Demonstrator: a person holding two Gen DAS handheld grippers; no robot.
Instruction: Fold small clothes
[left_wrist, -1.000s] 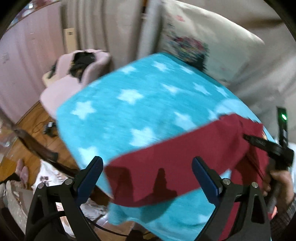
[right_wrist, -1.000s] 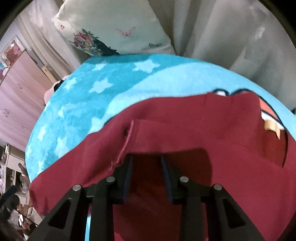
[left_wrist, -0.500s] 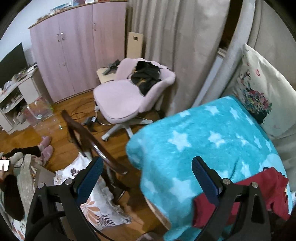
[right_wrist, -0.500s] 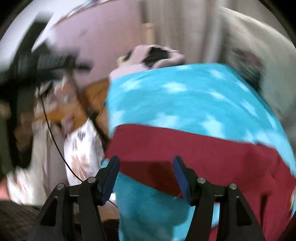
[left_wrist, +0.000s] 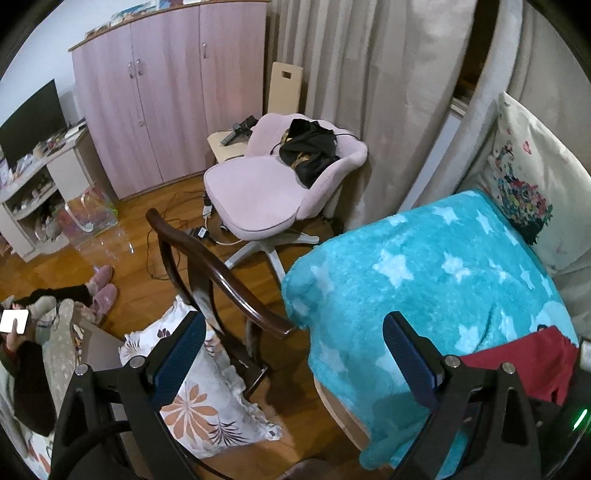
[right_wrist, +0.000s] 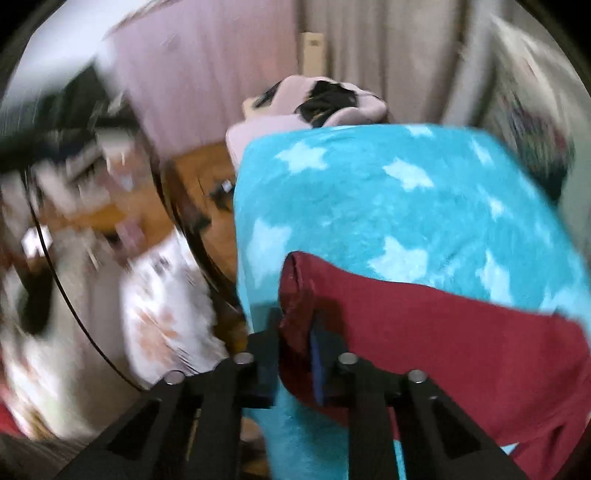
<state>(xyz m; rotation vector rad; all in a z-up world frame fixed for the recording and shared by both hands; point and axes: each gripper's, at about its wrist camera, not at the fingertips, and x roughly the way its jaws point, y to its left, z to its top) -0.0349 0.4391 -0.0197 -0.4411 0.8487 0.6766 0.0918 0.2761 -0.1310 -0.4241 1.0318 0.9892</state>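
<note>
A dark red garment (right_wrist: 443, 332) lies across the near part of a turquoise star-patterned blanket (right_wrist: 369, 206) on a bed. In the blurred right wrist view my right gripper (right_wrist: 295, 325) has its jaws closing on the garment's left end, and a fold of the red cloth is pinched between the narrow fingers. In the left wrist view only the garment's end (left_wrist: 517, 365) shows at the lower right, on the blanket (left_wrist: 424, 288). My left gripper (left_wrist: 291, 325) stands wide open with nothing in it, off the blanket's left edge, above the floor.
A dark wooden chair (left_wrist: 221, 273) with a floral cushion (left_wrist: 207, 398) stands against the bed's left side. Behind it is a pink swivel chair (left_wrist: 258, 199) with black clothes. A printed pillow (left_wrist: 524, 184) leans at the bed's far end. A person (left_wrist: 22, 332) sits at far left.
The left gripper swung left off the garment and now faces the floor and chairs. The right gripper let go of a fold, moved to the garment's left end, opened wide and closed there.
</note>
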